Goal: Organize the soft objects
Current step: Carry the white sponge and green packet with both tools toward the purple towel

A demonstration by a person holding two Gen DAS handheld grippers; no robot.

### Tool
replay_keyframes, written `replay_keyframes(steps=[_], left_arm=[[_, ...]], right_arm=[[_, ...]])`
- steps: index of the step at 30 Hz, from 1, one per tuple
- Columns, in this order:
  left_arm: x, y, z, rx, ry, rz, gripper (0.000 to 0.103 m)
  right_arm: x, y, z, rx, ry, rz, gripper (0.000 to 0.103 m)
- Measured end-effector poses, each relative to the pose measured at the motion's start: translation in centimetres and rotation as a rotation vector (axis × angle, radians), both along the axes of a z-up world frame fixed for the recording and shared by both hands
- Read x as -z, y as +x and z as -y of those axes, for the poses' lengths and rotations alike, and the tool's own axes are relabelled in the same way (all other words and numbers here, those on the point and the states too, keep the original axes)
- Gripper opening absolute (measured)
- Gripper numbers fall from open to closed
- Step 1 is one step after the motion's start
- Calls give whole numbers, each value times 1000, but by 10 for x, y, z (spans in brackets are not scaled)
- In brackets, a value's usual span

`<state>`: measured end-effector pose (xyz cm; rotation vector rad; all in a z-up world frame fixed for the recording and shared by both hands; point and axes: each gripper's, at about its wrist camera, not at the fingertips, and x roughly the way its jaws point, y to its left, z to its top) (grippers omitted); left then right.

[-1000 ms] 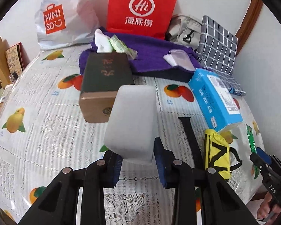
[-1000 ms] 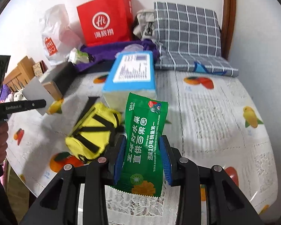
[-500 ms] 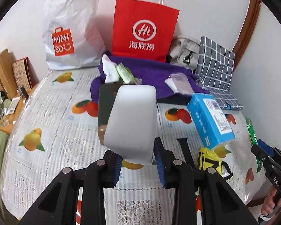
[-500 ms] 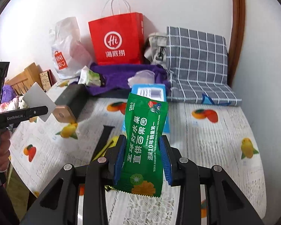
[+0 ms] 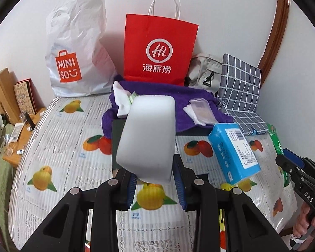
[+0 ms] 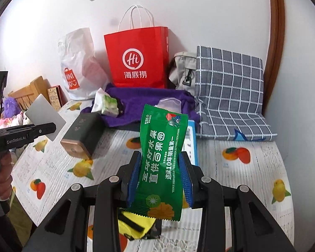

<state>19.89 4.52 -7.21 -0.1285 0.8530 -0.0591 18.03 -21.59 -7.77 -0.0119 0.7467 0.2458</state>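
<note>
My left gripper [image 5: 155,181] is shut on a white sponge block [image 5: 149,136] and holds it high above the table. The block also shows at the left of the right wrist view [image 6: 45,116]. My right gripper [image 6: 160,178] is shut on a green snack packet [image 6: 162,157], also held above the table; its edge shows in the left wrist view [image 5: 278,145]. A purple towel [image 6: 149,103] lies at the back with a tissue pack [image 6: 107,105] and a clear wipes pack [image 5: 199,112] on it. A yellow pouch [image 6: 134,224] lies under the right gripper.
A dark box [image 6: 84,136] and a blue carton [image 5: 233,151] lie on the fruit-print tablecloth [image 5: 58,153]. A red paper bag [image 5: 159,50], a white Miniso bag [image 5: 77,52], a beige bag [image 6: 182,71] and a checked cushion [image 6: 229,88] stand at the back wall.
Both grippers have risen and pulled back from the table, each keeping its object. The table items look smaller and lower in both views.
</note>
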Motion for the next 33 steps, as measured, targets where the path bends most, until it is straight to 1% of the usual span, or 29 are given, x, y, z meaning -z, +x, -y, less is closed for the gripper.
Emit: replay_keyframes(steps=[9, 18, 33], left_arm=[[-6, 21, 1, 7, 12, 9, 30], [-15, 46, 5, 22, 21, 26, 30], [-16, 94, -4, 9, 20, 1, 30]], right_arm=[[-6, 30, -6, -9, 35, 23, 37], [-13, 63, -9, -7, 43, 28, 38], [-15, 119, -20, -30, 37, 14, 39]])
